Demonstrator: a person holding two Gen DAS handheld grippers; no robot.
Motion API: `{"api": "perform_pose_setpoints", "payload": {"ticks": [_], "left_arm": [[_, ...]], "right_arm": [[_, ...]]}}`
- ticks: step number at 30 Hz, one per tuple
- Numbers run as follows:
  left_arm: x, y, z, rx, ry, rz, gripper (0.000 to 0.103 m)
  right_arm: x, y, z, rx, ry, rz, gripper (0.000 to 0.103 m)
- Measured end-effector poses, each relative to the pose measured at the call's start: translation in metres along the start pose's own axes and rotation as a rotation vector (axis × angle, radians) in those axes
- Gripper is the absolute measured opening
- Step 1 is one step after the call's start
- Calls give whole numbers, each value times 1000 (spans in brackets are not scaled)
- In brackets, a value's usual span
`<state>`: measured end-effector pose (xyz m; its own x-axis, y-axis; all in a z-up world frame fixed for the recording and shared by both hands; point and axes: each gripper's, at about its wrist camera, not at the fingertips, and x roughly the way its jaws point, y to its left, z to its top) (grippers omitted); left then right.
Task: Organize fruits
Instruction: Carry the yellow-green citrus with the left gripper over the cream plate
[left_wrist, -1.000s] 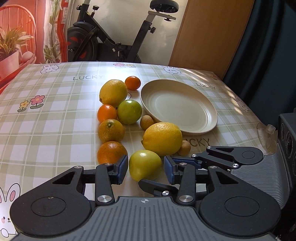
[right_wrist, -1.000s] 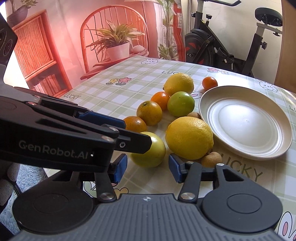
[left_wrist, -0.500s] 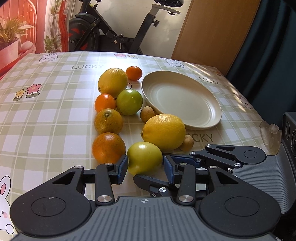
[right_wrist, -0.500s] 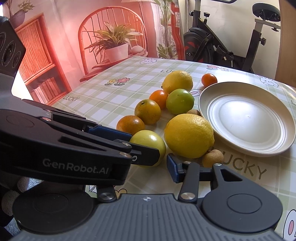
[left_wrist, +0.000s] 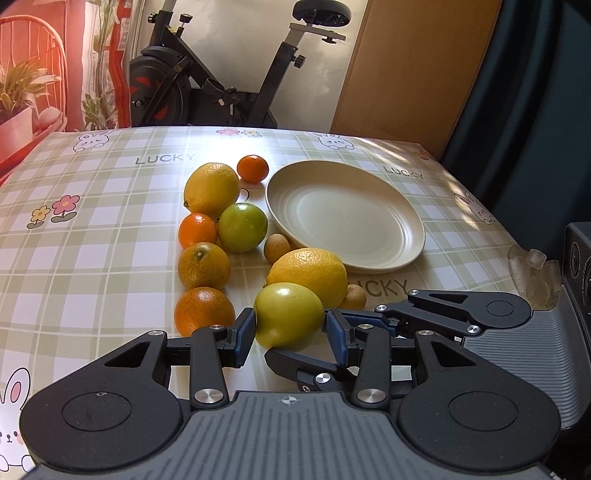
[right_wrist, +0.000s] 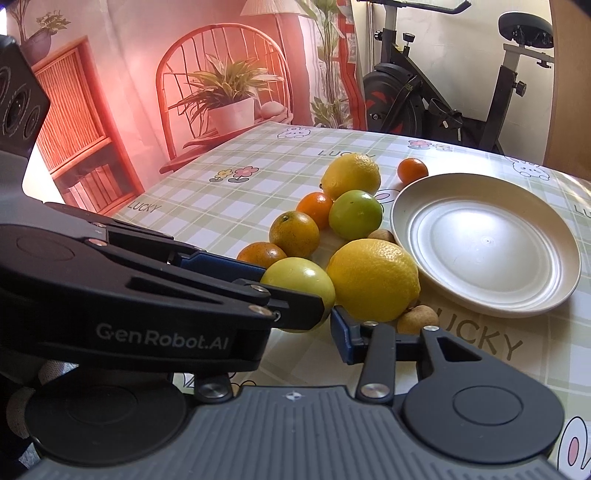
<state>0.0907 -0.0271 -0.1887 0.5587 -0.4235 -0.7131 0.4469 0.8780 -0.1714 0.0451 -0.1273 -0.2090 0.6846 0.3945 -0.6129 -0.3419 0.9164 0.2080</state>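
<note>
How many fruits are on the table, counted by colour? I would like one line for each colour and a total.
Yellow, large: 2
Green or yellow-green: 2
Orange: 4
Small brown: 2
Total: 10

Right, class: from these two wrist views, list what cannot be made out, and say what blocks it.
1. Right wrist view: the left gripper covers one finger of the right gripper, whose jaws are closing; whether the yellow-green fruit sits between them cannot be told.
2. Left wrist view: the near lemon hides most of a small brown fruit.
3. Left wrist view: the frame's left edge cuts off a rabbit print.
</note>
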Motion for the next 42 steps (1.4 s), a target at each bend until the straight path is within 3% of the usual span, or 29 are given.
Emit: {"api": "perform_pose_setpoints", "payload": {"ticks": [11, 23, 42], "left_arm": [[-17, -22, 20, 83, -78, -26, 45], [7, -43, 54, 153, -108, -57, 45], [62, -33, 88, 194, -15, -47, 45]], "right_arm": [[-31, 1, 12, -15, -107, -53, 45], [-43, -24, 26, -41, -173, -142, 45], [1, -80, 46, -37, -156, -154, 45]]}}
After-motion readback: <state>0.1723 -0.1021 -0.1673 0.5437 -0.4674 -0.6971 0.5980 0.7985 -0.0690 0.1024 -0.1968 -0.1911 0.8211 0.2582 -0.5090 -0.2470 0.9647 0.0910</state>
